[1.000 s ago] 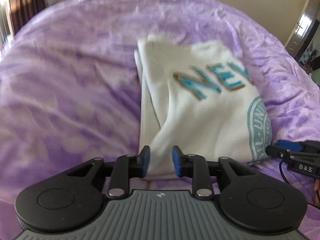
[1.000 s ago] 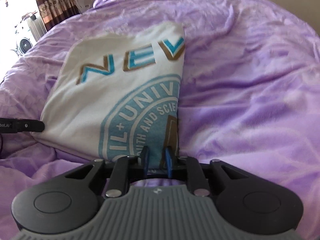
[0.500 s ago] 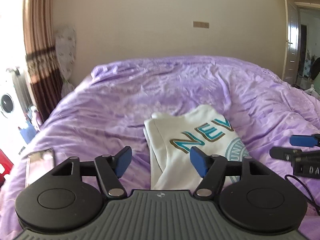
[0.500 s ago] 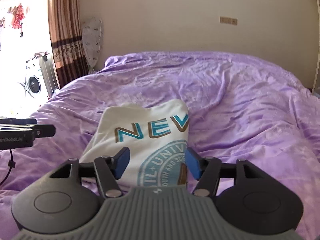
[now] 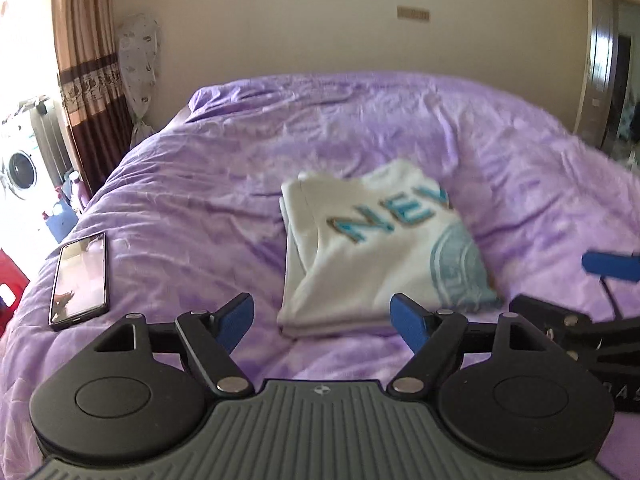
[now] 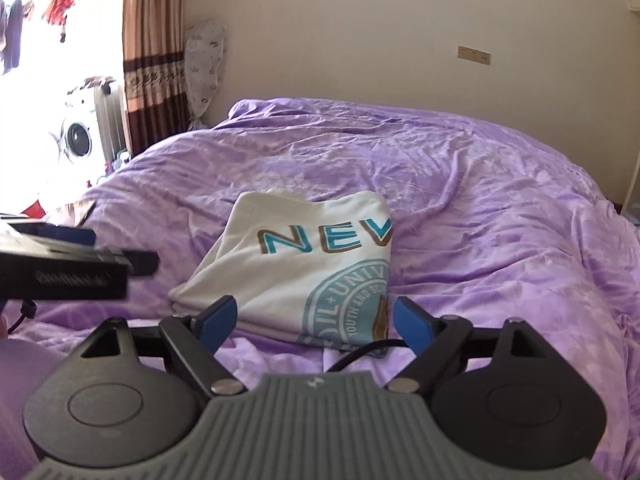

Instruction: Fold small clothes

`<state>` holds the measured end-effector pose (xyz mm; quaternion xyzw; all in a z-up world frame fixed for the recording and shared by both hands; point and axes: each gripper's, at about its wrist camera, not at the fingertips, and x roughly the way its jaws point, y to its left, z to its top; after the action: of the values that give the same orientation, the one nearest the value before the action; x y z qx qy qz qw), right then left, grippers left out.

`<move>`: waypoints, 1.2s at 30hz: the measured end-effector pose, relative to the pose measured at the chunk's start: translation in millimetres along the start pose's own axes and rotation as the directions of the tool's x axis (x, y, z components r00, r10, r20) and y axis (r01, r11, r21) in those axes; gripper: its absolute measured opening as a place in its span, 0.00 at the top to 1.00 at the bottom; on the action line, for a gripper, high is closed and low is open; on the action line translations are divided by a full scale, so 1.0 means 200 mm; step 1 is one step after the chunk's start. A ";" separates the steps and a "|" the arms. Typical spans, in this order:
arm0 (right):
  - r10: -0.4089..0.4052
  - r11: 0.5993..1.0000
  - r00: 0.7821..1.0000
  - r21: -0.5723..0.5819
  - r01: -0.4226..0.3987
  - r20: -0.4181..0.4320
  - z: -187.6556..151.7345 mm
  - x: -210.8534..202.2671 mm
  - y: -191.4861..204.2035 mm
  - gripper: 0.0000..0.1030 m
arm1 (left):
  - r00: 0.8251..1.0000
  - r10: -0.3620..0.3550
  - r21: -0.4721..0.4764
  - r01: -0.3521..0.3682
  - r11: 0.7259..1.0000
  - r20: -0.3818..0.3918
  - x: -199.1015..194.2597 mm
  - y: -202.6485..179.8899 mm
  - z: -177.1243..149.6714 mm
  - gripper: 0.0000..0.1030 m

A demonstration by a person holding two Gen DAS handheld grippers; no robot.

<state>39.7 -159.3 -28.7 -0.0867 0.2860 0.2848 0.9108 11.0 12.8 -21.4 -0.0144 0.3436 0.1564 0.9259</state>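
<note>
Right wrist view: we find the folded white T-shirt [image 6: 304, 268] lying on the purple bedspread [image 6: 500, 240], printed "NEV" above a teal seal. We judge it soft and light, best taken by its near edge. The right gripper [image 6: 316, 322] and the left gripper [image 5: 322, 316] both stand spread, holding nothing. A phone [image 5: 80, 278] lies well apart.

Ahead of you a bed [image 6: 480, 208] fills most of the room, spread with a wrinkled purple cover. Behind it stands a plain cream wall [image 6: 360, 40] carrying a small switch plate [image 6: 474, 55]. To your left hangs a brown banded curtain [image 5: 86, 80] beside a bright window (daylight washes that side out), with a washing machine [image 6: 76, 140] near it. A phone [image 5: 80, 278] lies on the cover's left edge. At far right you see a door [image 5: 600, 80].
</note>
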 end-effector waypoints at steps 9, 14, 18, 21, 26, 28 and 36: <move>0.021 0.999 0.991 0.032 -0.017 -0.134 -0.05 0.14 -0.02 0.21 | 0.994 0.010 0.011 -0.009 1.000 -0.105 0.10 -0.02 -0.06 0.12; 0.029 0.998 0.986 0.055 -0.020 -0.165 -0.06 0.18 -0.05 0.21 | 0.993 0.012 -0.001 -0.012 1.000 -0.119 0.11 -0.01 -0.06 0.12; 0.025 0.998 0.985 0.069 -0.014 -0.169 -0.07 0.19 -0.07 0.21 | 0.993 0.012 -0.002 -0.013 1.000 -0.120 0.11 -0.01 -0.06 0.12; 0.022 0.997 0.984 0.074 -0.009 -0.175 -0.07 0.20 -0.07 0.21 | 0.993 0.011 -0.002 -0.011 1.000 -0.118 0.12 0.00 -0.06 0.12; 0.023 0.997 0.984 0.075 -0.010 -0.175 -0.07 0.20 -0.07 0.21 | 0.993 0.011 -0.003 -0.011 1.000 -0.117 0.12 0.00 -0.06 0.12; 0.022 0.997 0.984 0.075 -0.010 -0.175 -0.07 0.20 -0.07 0.21 | 0.993 0.011 -0.003 -0.012 1.000 -0.117 0.12 0.00 -0.06 0.12; 0.023 0.997 0.984 0.075 -0.010 -0.175 -0.07 0.20 -0.07 0.21 | 0.993 0.011 -0.003 -0.011 1.000 -0.118 0.12 0.00 -0.06 0.12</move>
<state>68.1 -156.9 -62.7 -0.0754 0.3762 0.2729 0.8822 20.1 17.5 -45.2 -0.0235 0.3974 0.1611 0.9031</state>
